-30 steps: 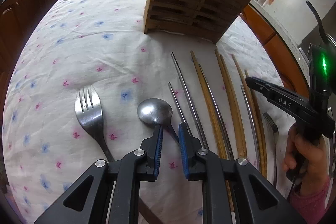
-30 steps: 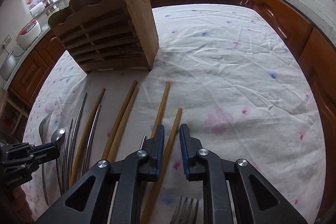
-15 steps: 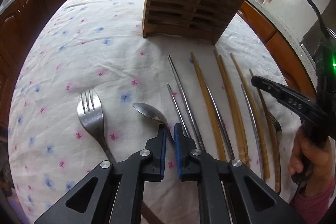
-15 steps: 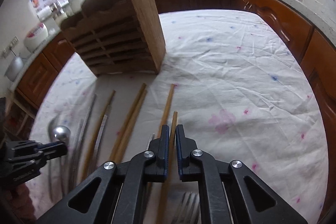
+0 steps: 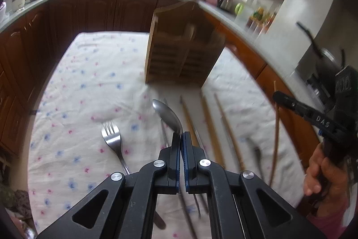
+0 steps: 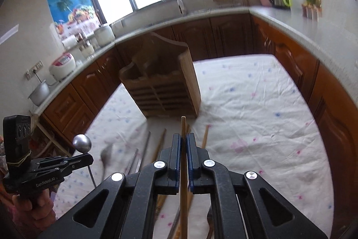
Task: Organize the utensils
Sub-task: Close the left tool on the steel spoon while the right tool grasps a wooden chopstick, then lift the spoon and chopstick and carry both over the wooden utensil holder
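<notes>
Both views are motion-blurred. The wooden utensil rack stands on the floral tablecloth; its slot contents cannot be made out. The left gripper is clenched on a metal spoon, lifted clear of the cloth. The right gripper is clenched on a wooden chopstick, its lower end cut off. Only the left view shows the fork lying on the cloth.
</notes>
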Action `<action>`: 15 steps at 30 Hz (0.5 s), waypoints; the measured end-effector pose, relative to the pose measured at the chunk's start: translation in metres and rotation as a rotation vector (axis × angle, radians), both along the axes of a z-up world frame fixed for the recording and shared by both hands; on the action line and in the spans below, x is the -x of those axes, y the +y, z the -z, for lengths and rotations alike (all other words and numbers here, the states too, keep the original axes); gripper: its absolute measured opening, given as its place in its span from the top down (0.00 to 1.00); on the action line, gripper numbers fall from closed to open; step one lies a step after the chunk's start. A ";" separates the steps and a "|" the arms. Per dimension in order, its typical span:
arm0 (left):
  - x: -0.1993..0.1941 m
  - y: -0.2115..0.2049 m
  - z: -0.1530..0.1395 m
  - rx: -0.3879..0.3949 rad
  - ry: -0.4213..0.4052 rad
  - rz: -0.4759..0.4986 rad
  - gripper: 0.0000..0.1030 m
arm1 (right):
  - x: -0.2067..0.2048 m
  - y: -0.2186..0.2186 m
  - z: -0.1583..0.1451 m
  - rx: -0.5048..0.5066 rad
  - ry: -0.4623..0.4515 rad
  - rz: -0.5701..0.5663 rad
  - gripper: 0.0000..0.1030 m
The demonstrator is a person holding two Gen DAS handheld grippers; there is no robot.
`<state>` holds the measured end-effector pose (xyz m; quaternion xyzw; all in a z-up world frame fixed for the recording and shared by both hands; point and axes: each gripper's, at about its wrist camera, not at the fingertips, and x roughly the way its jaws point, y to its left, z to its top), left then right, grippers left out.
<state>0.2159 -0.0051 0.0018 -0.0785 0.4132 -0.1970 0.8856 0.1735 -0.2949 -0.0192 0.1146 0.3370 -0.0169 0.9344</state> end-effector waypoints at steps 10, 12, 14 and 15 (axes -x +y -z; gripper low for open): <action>0.042 0.019 -0.036 0.048 -0.129 0.001 0.99 | 0.028 0.012 -0.046 0.039 -0.139 0.037 0.95; 0.042 0.020 -0.040 0.054 -0.142 0.009 0.99 | 0.028 0.013 -0.052 0.043 -0.159 0.041 0.95; 0.038 0.022 -0.046 0.059 -0.154 0.010 0.99 | 0.030 0.013 -0.056 0.052 -0.174 0.044 0.95; 0.036 0.023 -0.048 0.060 -0.160 0.010 0.99 | 0.027 0.013 -0.059 0.054 -0.182 0.044 0.95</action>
